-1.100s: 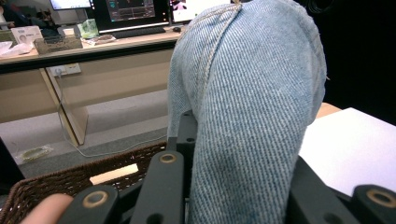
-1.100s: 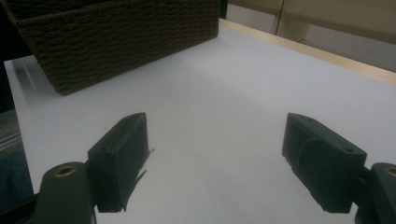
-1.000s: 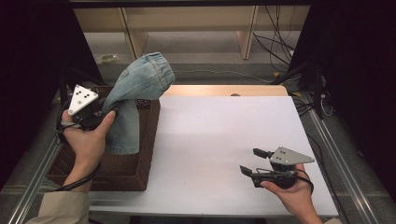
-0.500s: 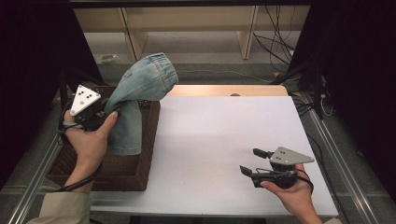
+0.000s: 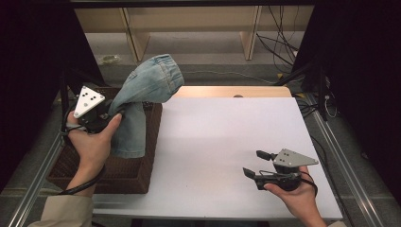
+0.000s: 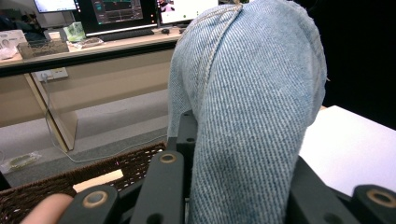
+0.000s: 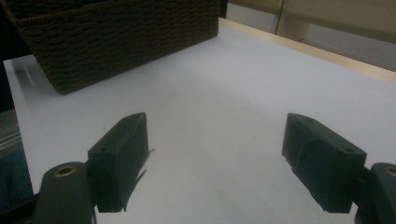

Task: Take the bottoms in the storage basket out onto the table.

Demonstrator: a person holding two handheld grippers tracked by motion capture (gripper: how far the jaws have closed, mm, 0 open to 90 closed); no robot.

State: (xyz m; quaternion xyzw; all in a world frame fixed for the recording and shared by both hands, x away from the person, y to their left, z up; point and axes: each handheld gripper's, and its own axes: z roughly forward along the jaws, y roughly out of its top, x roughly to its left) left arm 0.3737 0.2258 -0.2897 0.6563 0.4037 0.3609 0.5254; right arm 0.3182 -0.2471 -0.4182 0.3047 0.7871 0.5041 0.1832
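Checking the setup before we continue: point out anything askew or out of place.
Nothing looks damaged or spilled. The jeans are half out of the wicker basket, held up by the left gripper and draped over it. The right gripper rests open on the white table.

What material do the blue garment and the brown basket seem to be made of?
The garment looks like faded light-blue denim: fine diagonal ribbing and a stitched seam show, with a matte surface. The basket seems to be woven wicker or a similar fibre, dark brown and matte, judging by its regular rows of braided strands; which fibre exactly is unclear.
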